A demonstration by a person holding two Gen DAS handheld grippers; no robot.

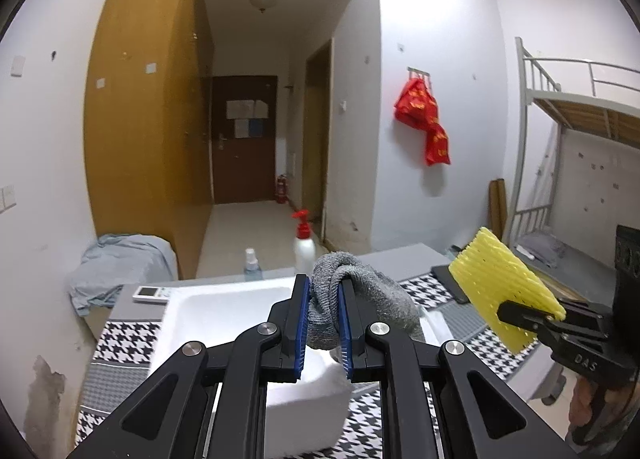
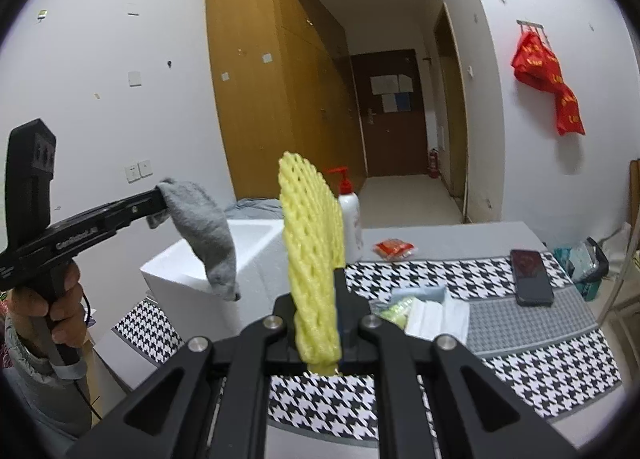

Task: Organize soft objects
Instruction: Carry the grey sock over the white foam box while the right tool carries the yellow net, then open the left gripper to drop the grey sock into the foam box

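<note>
My left gripper [image 1: 323, 291] is shut on a grey sock [image 1: 362, 299] and holds it in the air above the white foam box [image 1: 224, 311]. In the right wrist view the sock [image 2: 204, 235] hangs down from the left gripper [image 2: 160, 199] over the box [image 2: 256, 255]. My right gripper [image 2: 320, 299] is shut on a yellow foam net sleeve [image 2: 312, 243] that stands upright between its fingers. In the left wrist view the sleeve [image 1: 500, 287] is held in the right gripper [image 1: 528, 319] to the right of the box.
A houndstooth cloth [image 2: 540, 363] covers the table. On it lie a black phone [image 2: 530, 275], a red packet [image 2: 394, 249], tissue and plastic packs [image 2: 424, 311], a white pump bottle [image 2: 350, 219], a small spray bottle [image 1: 251, 265] and a remote [image 1: 152, 293]. A bunk bed [image 1: 576, 107] stands at right.
</note>
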